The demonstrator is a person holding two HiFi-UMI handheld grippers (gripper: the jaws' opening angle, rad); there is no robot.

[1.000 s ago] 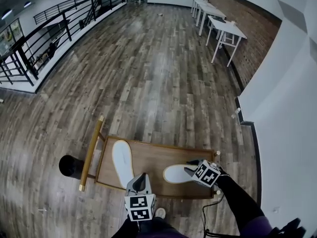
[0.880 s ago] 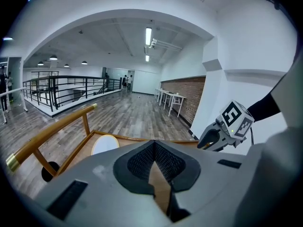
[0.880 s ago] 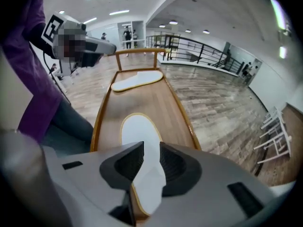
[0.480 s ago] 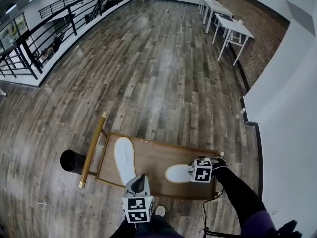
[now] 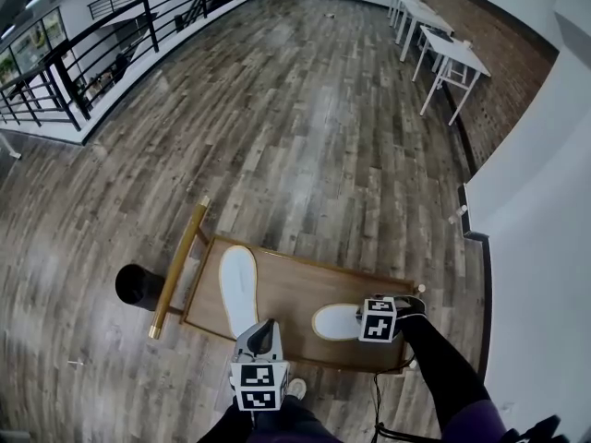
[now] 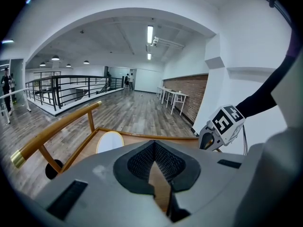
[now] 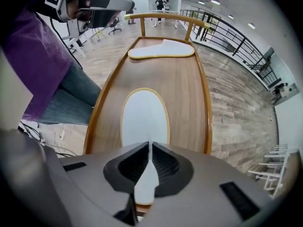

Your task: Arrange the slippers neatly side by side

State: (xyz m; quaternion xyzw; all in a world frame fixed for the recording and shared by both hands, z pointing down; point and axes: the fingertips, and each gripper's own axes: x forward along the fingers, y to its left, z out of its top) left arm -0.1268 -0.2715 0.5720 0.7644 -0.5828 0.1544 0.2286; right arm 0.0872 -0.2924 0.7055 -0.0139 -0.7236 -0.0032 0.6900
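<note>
Tongs at work on wooden tray [image 5: 295, 280]: right tongs [image 7: 150, 148], jaws just closing, pinching right end of near slipper [image 5: 334, 322], lying crosswise. Left slipper [image 5: 238, 289] pointing near to far. Left tongs [image 6: 154, 145] pressed together, empty, beside it. Calls for quarter turn.

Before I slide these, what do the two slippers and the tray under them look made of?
The far slipper and near slipper: thin, matte white with tan edging, probably soft fabric or foam; which, I cannot tell. The tray: brown wood or wood-look board, visible grain, satin sheen, raised rim.
</note>
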